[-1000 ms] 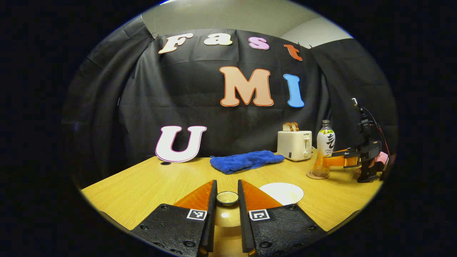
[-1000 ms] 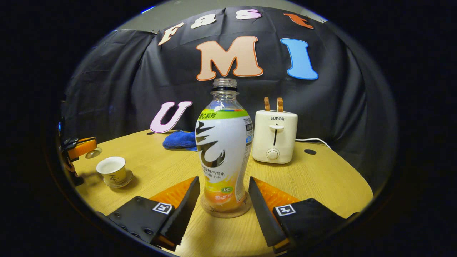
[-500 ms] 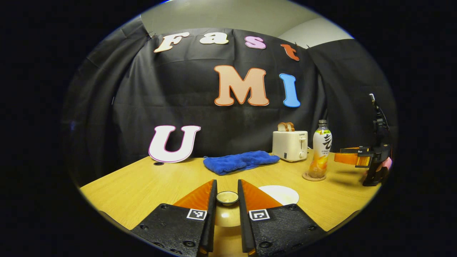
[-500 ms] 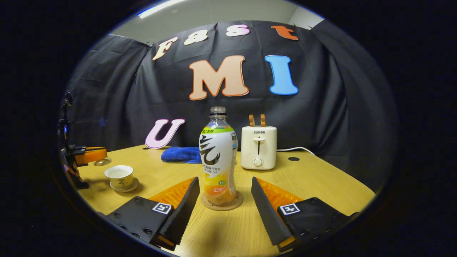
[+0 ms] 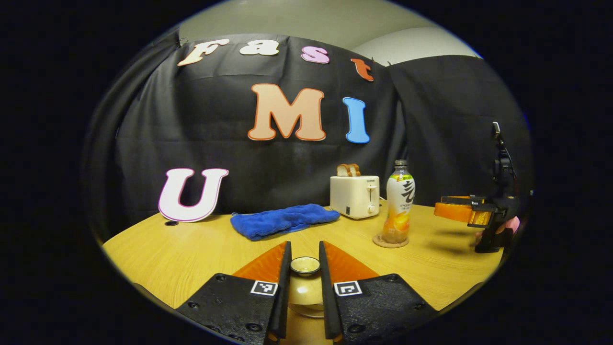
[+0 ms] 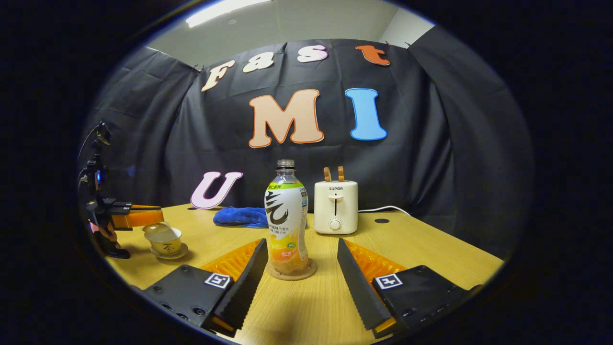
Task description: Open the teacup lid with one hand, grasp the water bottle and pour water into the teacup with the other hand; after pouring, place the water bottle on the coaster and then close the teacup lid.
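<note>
Gripping the lid (image 5: 305, 265), left tongs (image 5: 304, 268) seemingly above teacup (image 6: 165, 241).

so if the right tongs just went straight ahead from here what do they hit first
Most likely the water bottle, standing on its coaster centred between the open right tongs. The toaster sits farther back, slightly to the side.
</note>
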A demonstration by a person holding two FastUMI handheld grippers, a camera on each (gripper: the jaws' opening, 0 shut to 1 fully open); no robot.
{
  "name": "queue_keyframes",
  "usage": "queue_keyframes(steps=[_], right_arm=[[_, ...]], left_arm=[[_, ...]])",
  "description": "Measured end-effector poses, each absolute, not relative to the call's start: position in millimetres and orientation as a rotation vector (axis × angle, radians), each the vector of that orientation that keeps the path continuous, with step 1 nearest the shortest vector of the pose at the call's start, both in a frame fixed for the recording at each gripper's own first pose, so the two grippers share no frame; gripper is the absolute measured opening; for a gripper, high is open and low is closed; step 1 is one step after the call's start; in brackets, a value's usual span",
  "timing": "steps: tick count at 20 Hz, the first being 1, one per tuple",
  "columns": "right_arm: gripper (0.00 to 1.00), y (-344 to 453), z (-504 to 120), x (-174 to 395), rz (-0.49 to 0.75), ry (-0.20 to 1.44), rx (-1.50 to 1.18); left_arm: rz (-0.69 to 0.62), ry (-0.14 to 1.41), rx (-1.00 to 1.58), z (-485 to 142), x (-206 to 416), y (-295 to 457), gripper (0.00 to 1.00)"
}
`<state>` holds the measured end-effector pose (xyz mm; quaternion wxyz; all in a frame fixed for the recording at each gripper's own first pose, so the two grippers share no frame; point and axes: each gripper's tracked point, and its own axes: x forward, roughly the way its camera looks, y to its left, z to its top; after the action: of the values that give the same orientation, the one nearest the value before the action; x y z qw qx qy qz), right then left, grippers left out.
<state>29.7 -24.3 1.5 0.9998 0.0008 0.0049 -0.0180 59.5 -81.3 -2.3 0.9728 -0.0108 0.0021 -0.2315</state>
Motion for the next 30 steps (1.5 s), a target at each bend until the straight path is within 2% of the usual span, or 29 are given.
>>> queue_keyframes(steps=[9, 10, 11, 16, 18, 19, 21, 22, 23, 24, 25, 26, 27, 28, 29, 30], right_arm=[[0.97, -28.0, 2.1, 13.9, -0.048, 0.011, 0.003], [0.93, -28.0, 2.4, 13.5, -0.048, 0.011, 0.003], [0.97, -28.3, 2.0, 13.7, -0.048, 0.011, 0.003], [0.97, -28.7, 2.2, 13.7, -0.049, 0.012, 0.003], [0.93, -28.1, 2.1, 13.2, -0.048, 0.011, 0.003], [0.97, -28.7, 2.3, 13.3, -0.048, 0.012, 0.003], [0.97, -28.4, 1.4, 13.5, -0.047, 0.012, 0.003], [0.93, -28.5, 2.4, 13.4, -0.047, 0.011, 0.003], [0.93, -28.9, 2.2, 13.2, -0.047, 0.011, 0.003], [0.97, -28.7, 2.2, 12.8, -0.047, 0.012, 0.003], [0.93, -28.3, 2.0, 13.3, -0.047, 0.011, 0.003], [0.97, -28.5, 2.4, 13.4, -0.047, 0.011, 0.003], [0.97, -28.9, 2.1, 13.6, -0.047, 0.012, 0.003], [0.93, -28.7, 2.1, 13.4, -0.047, 0.012, 0.003], [0.97, -28.5, 1.7, 13.6, -0.047, 0.012, 0.003], [0.97, -28.6, 1.8, 13.5, -0.047, 0.012, 0.003]], left_arm=[[-0.553, 0.082, 0.027, -14.8, 62.1, -99.9, 0.28], [-0.558, 0.088, 0.031, -15.2, 62.5, -101.1, 0.28], [-0.563, 0.091, 0.034, -16.4, 62.5, -102.0, 0.28], [-0.563, 0.094, 0.036, -15.5, 61.6, -100.9, 0.28], [-0.567, 0.098, 0.041, -16.4, 60.9, -101.3, 0.28], [-0.567, 0.103, 0.045, -18.1, 59.9, -101.0, 0.28], [-0.563, 0.106, 0.047, -18.3, 59.1, -99.8, 0.28], [-0.559, 0.107, 0.047, -18.0, 59.3, -99.0, 0.28], [-0.553, 0.104, 0.043, -17.8, 59.5, -97.7, 0.28], [-0.552, 0.095, 0.038, -15.3, 58.8, -96.7, 0.33], [-0.542, 0.08, 0.033, -12.6, 58.1, -94.2, 0.34], [-0.532, 0.065, 0.024, -10.2, 57.5, -91.3, 0.42], [-0.526, 0.043, 0.013, -7.0, 56.0, -89.0, 0.5], [-0.519, 0.021, 0.0, -2.3, 54.3, -86.7, 0.59], [-0.508, -0.001, -0.013, 0.4, 53.6, -82.9, 0.69], [-0.496, -0.008, -0.03, 1.3, 53.8, -79.7, 0.83]])
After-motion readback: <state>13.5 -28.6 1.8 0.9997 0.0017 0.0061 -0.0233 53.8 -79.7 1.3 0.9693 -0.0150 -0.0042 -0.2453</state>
